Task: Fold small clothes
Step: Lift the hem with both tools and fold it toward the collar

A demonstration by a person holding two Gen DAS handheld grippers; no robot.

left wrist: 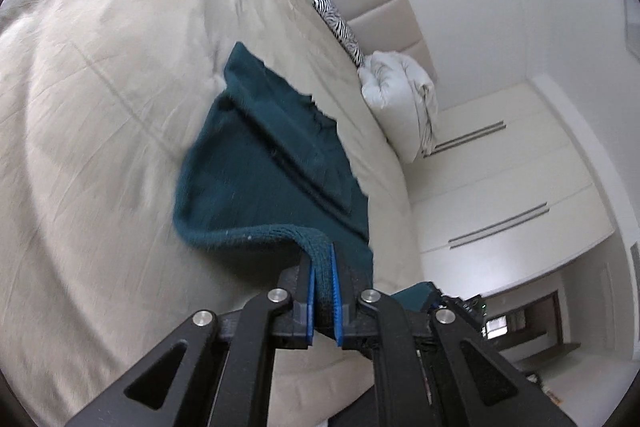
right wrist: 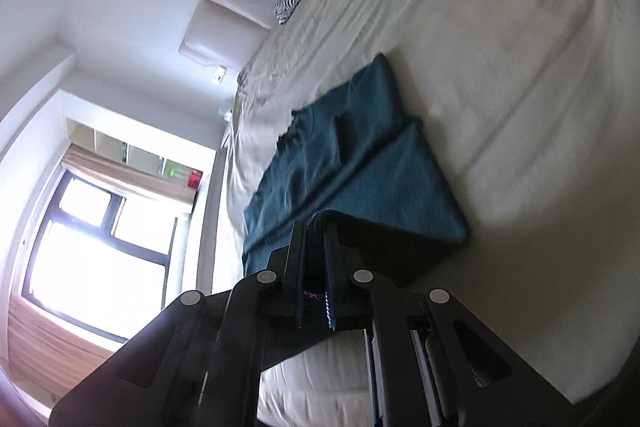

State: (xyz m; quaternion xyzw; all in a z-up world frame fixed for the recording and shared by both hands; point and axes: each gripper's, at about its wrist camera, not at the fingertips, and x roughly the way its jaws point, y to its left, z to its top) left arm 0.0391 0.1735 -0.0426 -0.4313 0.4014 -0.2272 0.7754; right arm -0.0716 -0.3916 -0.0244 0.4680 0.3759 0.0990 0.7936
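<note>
Left wrist view showed the left gripper point(left wrist: 323, 267) with its blue-padded fingers point(left wrist: 308, 291) pinched together on the thick ribbed hem of a teal knit garment point(left wrist: 256, 171). The garment hung forward from that grip toward 12 o'clock and draped onto the cream bed sheet point(left wrist: 100, 107), its far end lying flat with a frayed or scalloped edge toward 1 o'clock. A folded band ran along its middle. Beyond it, at about 1 o'clock, sat a zebra-print cushion point(left wrist: 340, 27) and a white pillow point(left wrist: 400, 99) against the headboard.

In the right wrist view, the right gripper point(right wrist: 316, 247) had its fingers closed on another edge of the same garment, which spread away toward 12 o'clock across the bed sheet; one flap had been doubled over at 1 o'clock, forming a clean crease.

The knit looked soft, light and limp, sagging freely between the two grips, so it would likely follow the grippers without resistance but would not hold a shape on its own. Its fuzzy surface seemed grippy rather than slippery, and nothing about it appeared fragile, though loose knit could stretch if pulled hard. The ribbed hem corners seemed the best places to hold, since the thicker edge gave the pads more to bite and kept the fold line straight.
</note>
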